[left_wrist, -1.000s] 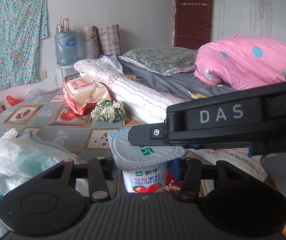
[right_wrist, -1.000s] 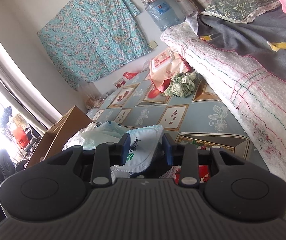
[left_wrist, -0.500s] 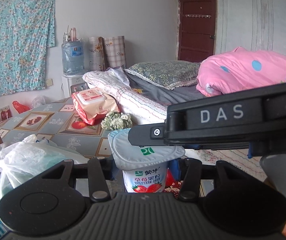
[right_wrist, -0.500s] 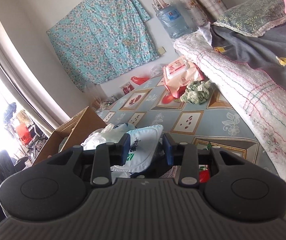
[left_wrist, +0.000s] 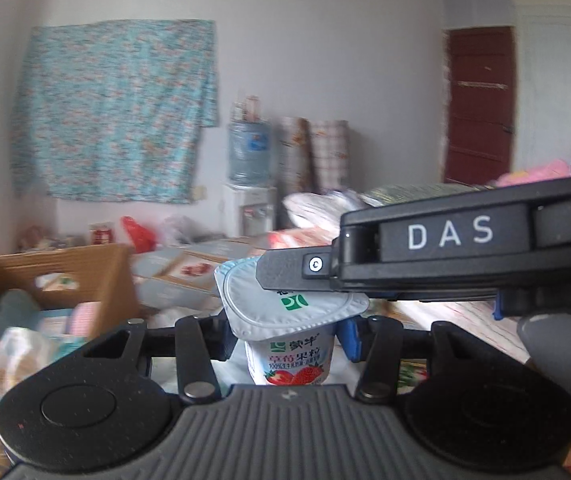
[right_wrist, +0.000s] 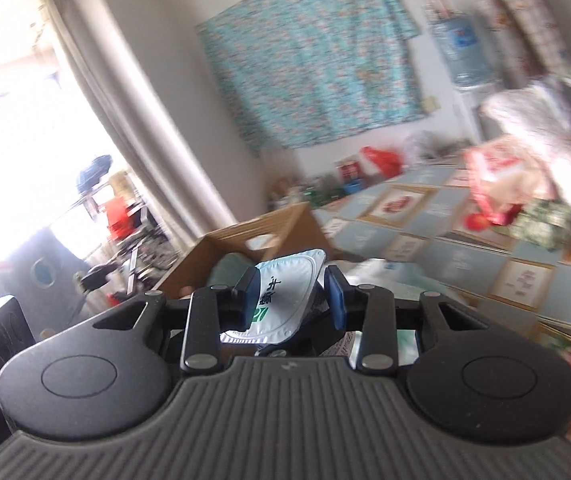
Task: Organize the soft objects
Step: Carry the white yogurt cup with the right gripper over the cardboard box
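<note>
At the far left a cardboard box sits open, soft items blurred inside it. To its right, the left gripper is clamped on the body of a strawberry yogurt cup, held upright between its blue pads. The right gripper reaches in from the right, its fingers closed on the cup's foil lid. Beyond lies a patterned tablecloth.
</note>
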